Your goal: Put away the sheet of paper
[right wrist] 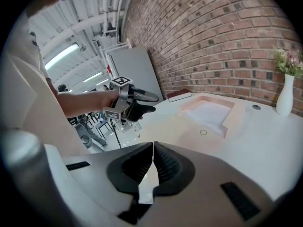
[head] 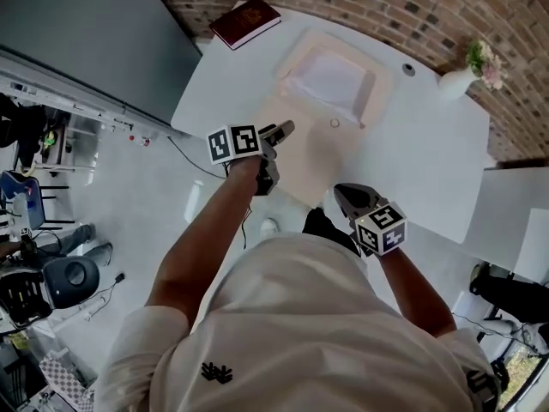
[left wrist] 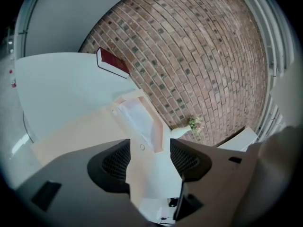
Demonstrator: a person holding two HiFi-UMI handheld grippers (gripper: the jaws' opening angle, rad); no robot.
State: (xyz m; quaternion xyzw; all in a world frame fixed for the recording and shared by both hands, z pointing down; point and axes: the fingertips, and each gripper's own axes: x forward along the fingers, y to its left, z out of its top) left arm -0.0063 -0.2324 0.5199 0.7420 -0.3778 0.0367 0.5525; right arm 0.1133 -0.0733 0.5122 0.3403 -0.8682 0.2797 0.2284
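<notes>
Table (head: pixel 429 161) white, smooth, matt. Wall (head: pixel 412 7) rough brick. Tray (head: pixel 296 54) pale smooth plastic, matt. Vase (head: pixel 455 82) smooth, ceramic look. Left gripper (left wrist: pixel 149 148) pads (left wrist: pixel 116 162) black, ribbed. Shirt (head: pixel 292 333) cloth.

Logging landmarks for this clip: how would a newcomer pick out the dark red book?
Find the white table against the brick wall. At its far left corner lies the closed dark red book, the only dark thing on it, left of the pale peach tray.

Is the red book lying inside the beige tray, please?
No, the red book lies on the white table beyond the beige tray, clear of its rim.
</notes>
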